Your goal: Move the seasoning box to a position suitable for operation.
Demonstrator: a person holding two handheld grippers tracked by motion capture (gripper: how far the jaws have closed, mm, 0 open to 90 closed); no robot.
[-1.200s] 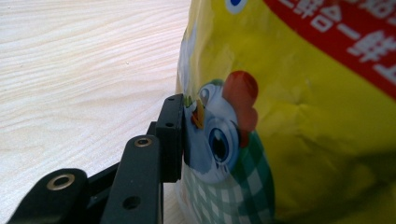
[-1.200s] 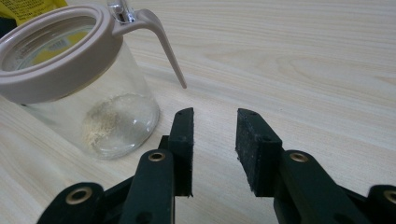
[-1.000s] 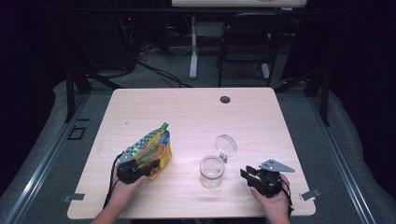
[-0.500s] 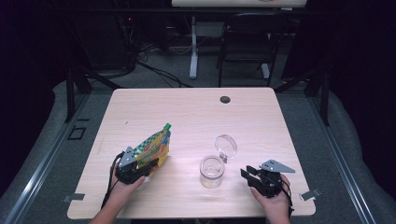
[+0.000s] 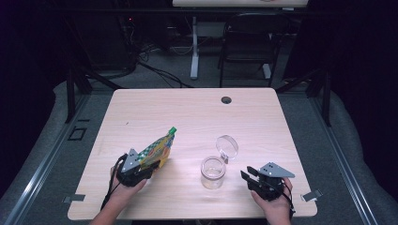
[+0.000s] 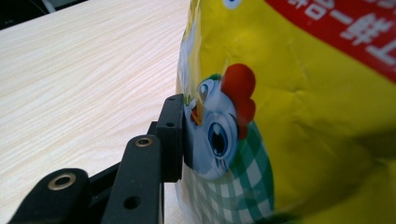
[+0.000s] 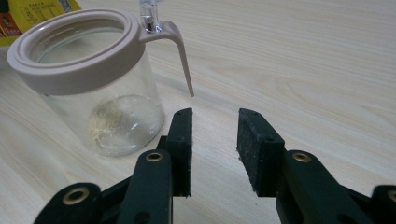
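A yellow and green snack bag (image 5: 158, 149) printed with a cartoon chicken (image 6: 219, 135) is held at the table's front left, its green tip pointing up and to the right. My left gripper (image 5: 146, 165) is shut on its lower end. One pad (image 6: 186, 133) presses the foil and the bag hides the other jaw. To its right stands a clear glass jar (image 5: 213, 172) with a beige rim (image 7: 70, 60). Its hinged lid (image 5: 227, 146) is flipped open behind it. My right gripper (image 7: 215, 135) rests right of the jar, open, with bare table between its pads.
The light wooden table (image 5: 187, 112) has a dark cable hole (image 5: 226, 100) near its far edge. A pale patch (image 7: 116, 123) shows at the jar's bottom. Beyond the table are a chair (image 5: 253, 37) and a desk leg (image 5: 194, 47) on the dark floor.
The bag's top has swung a little to the right in the left gripper. The right gripper and the jar have stayed put.
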